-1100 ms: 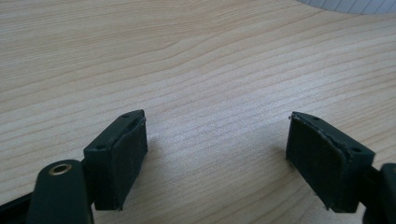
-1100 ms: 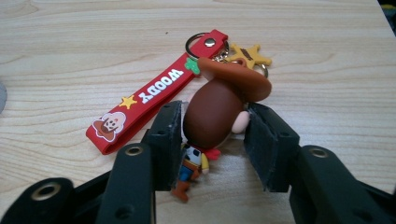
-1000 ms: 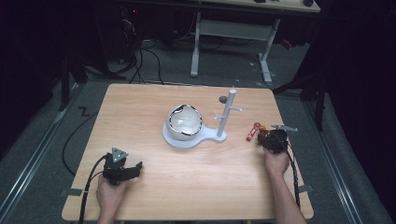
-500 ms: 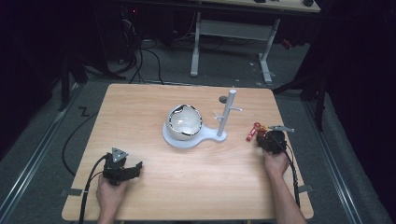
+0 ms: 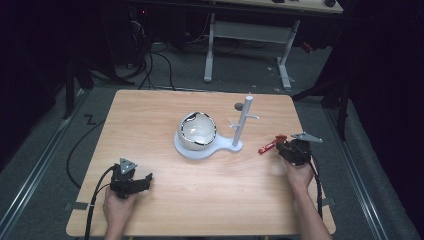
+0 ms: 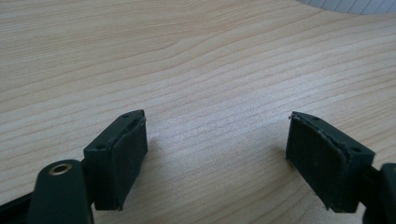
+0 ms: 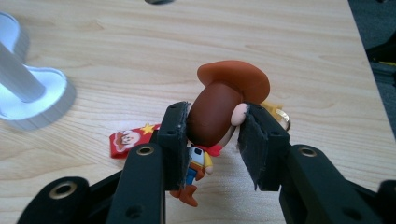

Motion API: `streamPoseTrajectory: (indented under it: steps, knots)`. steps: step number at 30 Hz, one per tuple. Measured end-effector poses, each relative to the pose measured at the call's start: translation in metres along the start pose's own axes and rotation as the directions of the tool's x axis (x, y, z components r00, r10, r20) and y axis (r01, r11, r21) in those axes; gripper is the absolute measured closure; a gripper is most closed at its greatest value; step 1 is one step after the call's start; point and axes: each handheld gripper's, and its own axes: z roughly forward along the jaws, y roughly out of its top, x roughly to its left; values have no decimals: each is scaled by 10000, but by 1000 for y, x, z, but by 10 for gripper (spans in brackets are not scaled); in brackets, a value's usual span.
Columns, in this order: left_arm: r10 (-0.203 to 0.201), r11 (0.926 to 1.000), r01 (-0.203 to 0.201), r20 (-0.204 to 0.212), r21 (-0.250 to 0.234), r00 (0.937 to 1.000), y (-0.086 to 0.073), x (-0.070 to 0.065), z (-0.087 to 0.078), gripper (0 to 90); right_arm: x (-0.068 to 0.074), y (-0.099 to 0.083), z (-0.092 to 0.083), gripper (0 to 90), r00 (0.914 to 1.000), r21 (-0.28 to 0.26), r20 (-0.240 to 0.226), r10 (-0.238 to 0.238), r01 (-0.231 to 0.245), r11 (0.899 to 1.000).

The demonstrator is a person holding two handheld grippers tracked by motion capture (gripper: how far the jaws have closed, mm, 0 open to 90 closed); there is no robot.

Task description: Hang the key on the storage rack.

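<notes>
Now the right tongs (image 7: 212, 140) pinch the cowboy figurine (image 7: 219, 112) by its head, while the left tongs (image 6: 217, 156) rest spread.

Right gripper (image 7: 212, 133) fingers clamped on cowboy figurine's (image 7: 219, 112) head — red tag (image 7: 128, 140) on table (image 7: 140, 51).

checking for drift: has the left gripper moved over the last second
No. In the high view the left gripper sits at the same spot near the table's front left edge, equally far from the white stand.

Table (image 5: 150, 125) was brightly lit against dark surroundings, white stand (image 7: 28, 93) sat blurred, soft shadows fell beneath jaws
</notes>
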Motion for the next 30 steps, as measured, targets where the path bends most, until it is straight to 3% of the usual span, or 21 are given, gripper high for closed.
streamPoseTrajectory:
  steps: [5, 14, 23, 30]
  knots:
    - [-2, 10000, 2, 1, 0, 10000, 0, 0, 0, 213, -2, 5, -13, 684, 9996, -369, -293, 6, -17, 9993]
    - [-4, 10000, 4, 3, -11, 10000, 0, 0, 0, 213, -4, 6, -19, 688, 9991, -435, -414, -81, 63, 9990]
    - [-3, 10000, 3, 7, -12, 10000, 0, 0, 0, 213, -2, 10, -34, 688, 9977, -892, -672, -96, 36, 9960]
    - [-2, 10000, 2, 7, -12, 10000, 0, 0, 0, 213, 1, 20, -52, 688, 9958, -1292, -795, -448, 343, 9910]
